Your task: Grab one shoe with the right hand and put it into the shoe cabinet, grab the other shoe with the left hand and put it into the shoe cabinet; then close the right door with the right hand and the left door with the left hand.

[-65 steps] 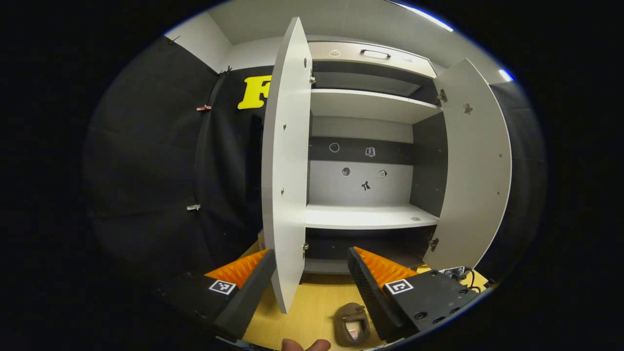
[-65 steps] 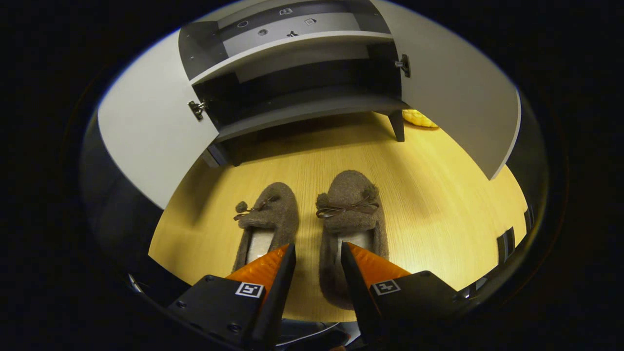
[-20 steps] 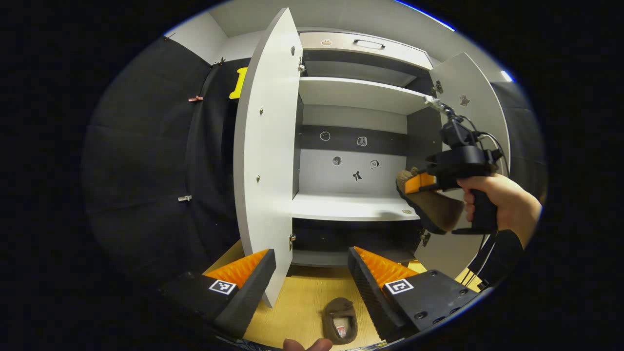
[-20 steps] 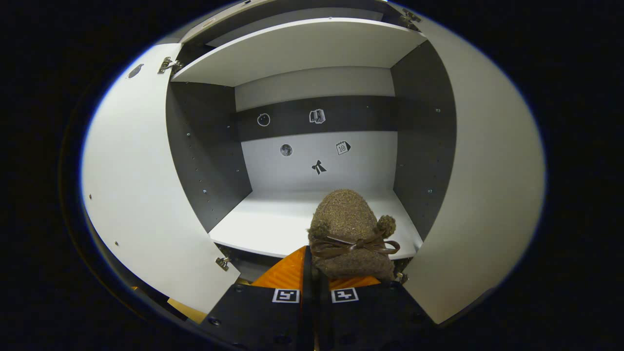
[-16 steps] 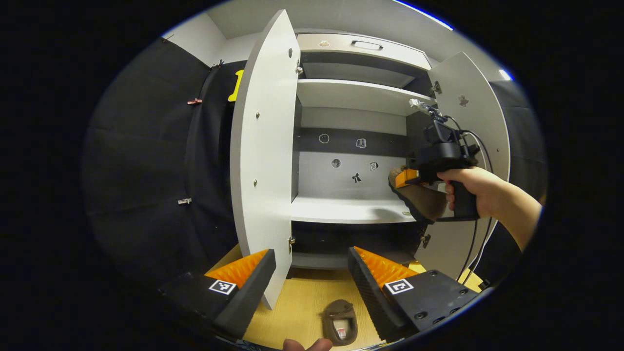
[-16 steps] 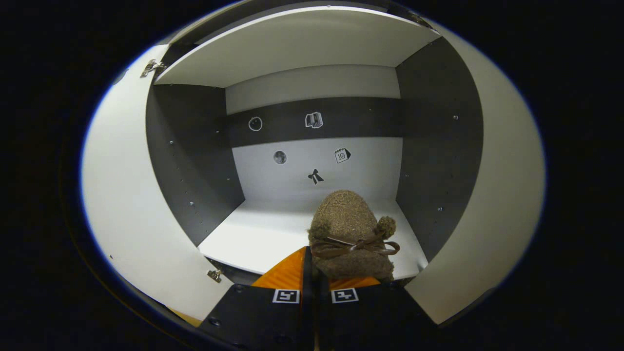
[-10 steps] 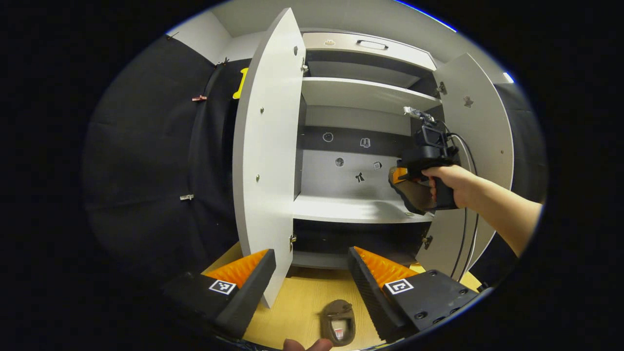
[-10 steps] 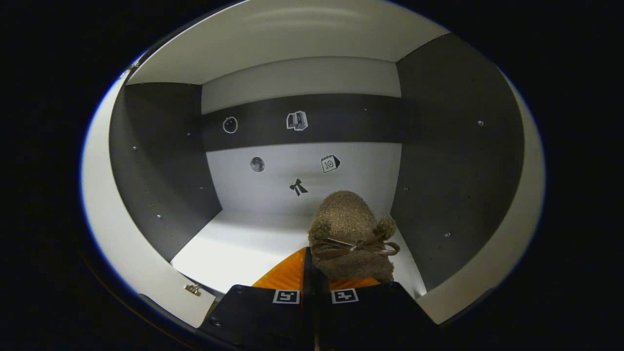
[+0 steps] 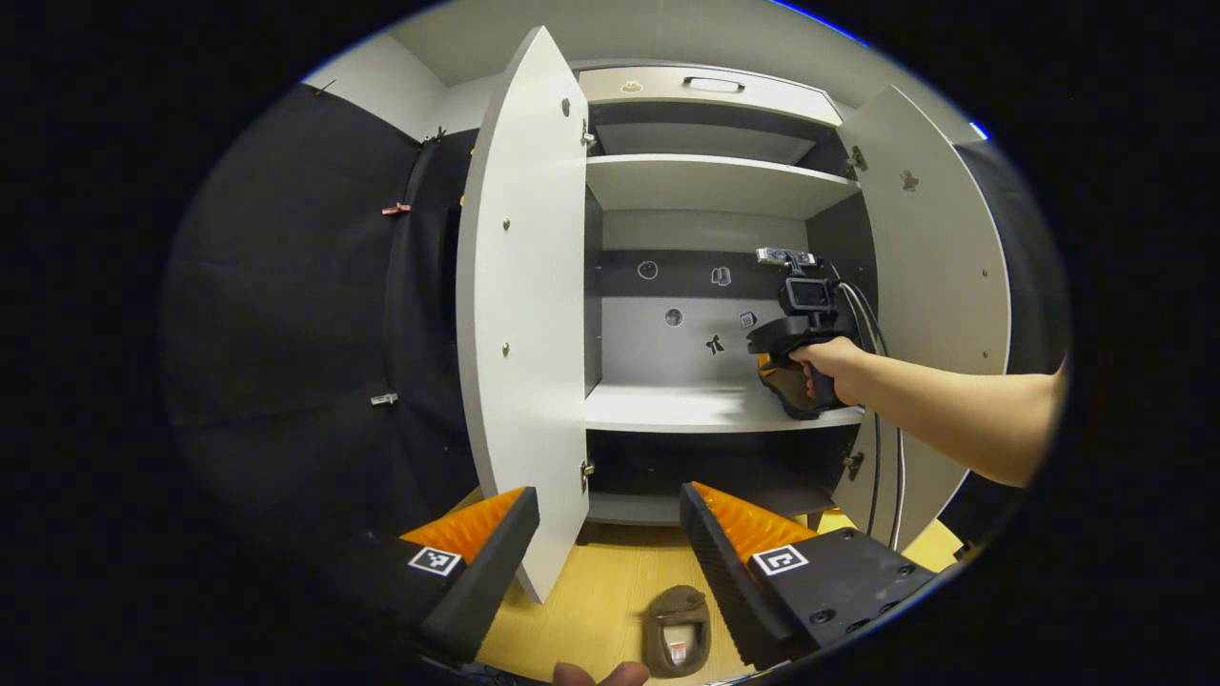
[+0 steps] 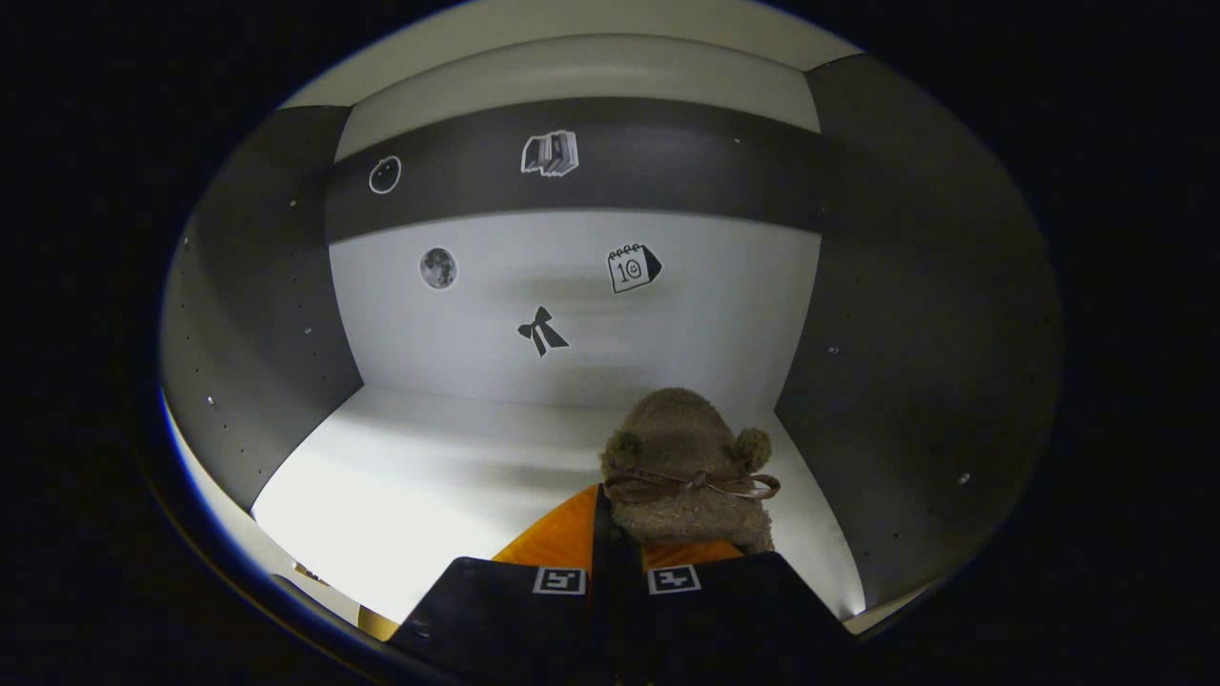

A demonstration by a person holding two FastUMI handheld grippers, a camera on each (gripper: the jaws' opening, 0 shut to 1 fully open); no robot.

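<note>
My right gripper is shut on a fuzzy brown shoe with a bow, holding it inside the shoe cabinet over the right part of the white middle shelf. In the left gripper view that gripper and the hand holding it reach in over the shelf, the shoe's heel showing below. The other brown shoe lies on the wooden floor between my left gripper's fingers. My left gripper is open, hanging in front of the cabinet.
Both cabinet doors stand open: the left door reaches out toward my left gripper, the right door swings out behind the arm. An upper shelf and a dark lower compartment are bare. Stickers mark the back wall.
The right gripper has carried the shoe forward, from just outside the doors deep into the middle compartment and a little lower. The left gripper has hardly moved.
</note>
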